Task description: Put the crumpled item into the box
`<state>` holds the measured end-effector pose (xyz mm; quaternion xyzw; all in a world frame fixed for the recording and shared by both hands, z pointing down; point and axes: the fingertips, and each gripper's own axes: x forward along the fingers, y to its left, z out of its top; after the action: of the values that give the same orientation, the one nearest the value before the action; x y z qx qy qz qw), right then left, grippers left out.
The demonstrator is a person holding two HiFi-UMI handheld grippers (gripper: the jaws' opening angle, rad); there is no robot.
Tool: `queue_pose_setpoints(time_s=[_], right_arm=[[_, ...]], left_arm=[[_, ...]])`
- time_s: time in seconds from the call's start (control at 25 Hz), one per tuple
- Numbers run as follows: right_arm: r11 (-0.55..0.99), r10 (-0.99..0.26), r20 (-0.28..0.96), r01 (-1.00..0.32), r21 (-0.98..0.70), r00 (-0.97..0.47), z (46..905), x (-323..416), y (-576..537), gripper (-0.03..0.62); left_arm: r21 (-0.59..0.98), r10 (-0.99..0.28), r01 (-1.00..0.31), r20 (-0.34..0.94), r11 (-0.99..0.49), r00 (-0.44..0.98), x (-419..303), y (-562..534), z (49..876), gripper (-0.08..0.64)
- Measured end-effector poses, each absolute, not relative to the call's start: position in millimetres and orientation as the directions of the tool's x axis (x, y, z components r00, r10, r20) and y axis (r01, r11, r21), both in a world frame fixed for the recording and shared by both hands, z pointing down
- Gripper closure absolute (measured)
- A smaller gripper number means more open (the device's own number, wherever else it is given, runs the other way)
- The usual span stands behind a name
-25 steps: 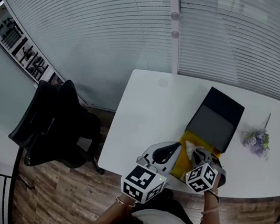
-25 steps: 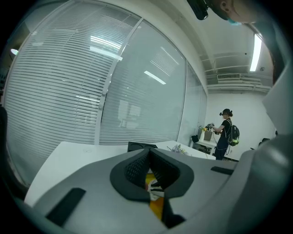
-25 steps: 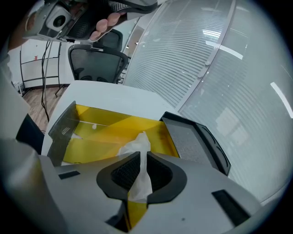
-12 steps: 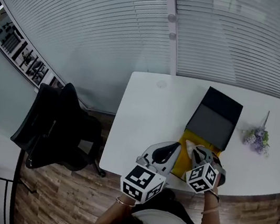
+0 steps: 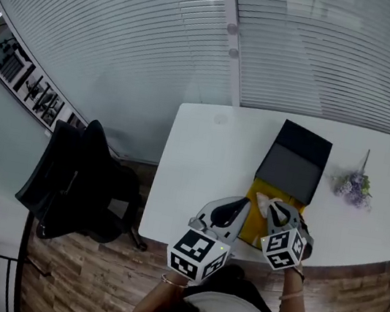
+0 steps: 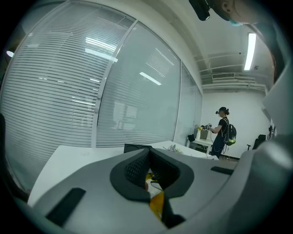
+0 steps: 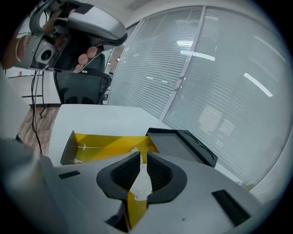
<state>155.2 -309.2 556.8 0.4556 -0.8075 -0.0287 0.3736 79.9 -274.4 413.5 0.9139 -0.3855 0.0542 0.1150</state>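
Note:
A black box stands open on the white table (image 5: 205, 164), showing its yellow inside (image 7: 98, 147) and its lid (image 5: 298, 161) folded back. My right gripper (image 7: 139, 160) is shut on a crumpled white paper item (image 7: 142, 183) and holds it over the yellow inside of the box. In the head view the crumpled paper (image 5: 264, 199) shows at the right gripper's (image 5: 271, 206) tip, above the box's near end. My left gripper (image 6: 148, 154) is shut with nothing in it and rests at the box's left near corner (image 5: 243, 205).
A sprig of purple flowers (image 5: 353, 187) lies on the table right of the lid. A black office chair (image 5: 80, 177) stands left of the table. Slatted glass walls rise behind the table. A person (image 6: 224, 130) stands far off in the left gripper view.
The head view has tilted slightly, so the table sits higher in the picture. Both grippers, the paper and the box keep their places.

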Motion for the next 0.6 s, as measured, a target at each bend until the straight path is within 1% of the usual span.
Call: queue_pose_setpoints(time_s=[0.2, 0.4, 0.6], right_arm=[[0.534, -0.790, 0.521, -0.781, 0.323, -0.325, 538.3, 157.2, -300.0, 0.523], [0.488, -0.815, 0.462, -0.845, 0.218, -0.351, 522.2, 157.3, -288.1, 0.534], [0.454, -0.836, 0.431, -0.870, 0.193, -0.340, 511.9, 160.0, -277.6, 0.541]], left_arm=[[0.162, -0.688, -0.711, 0.180, -0.684, 0.703, 78.6, -266.2, 410.3, 0.543], [0.160, -0.684, -0.706, 0.174, -0.690, 0.708, 74.2, -258.0, 407.2, 0.543], [0.153, -0.679, -0.698, 0.161, -0.700, 0.716, 72.2, -251.0, 402.2, 0.543]])
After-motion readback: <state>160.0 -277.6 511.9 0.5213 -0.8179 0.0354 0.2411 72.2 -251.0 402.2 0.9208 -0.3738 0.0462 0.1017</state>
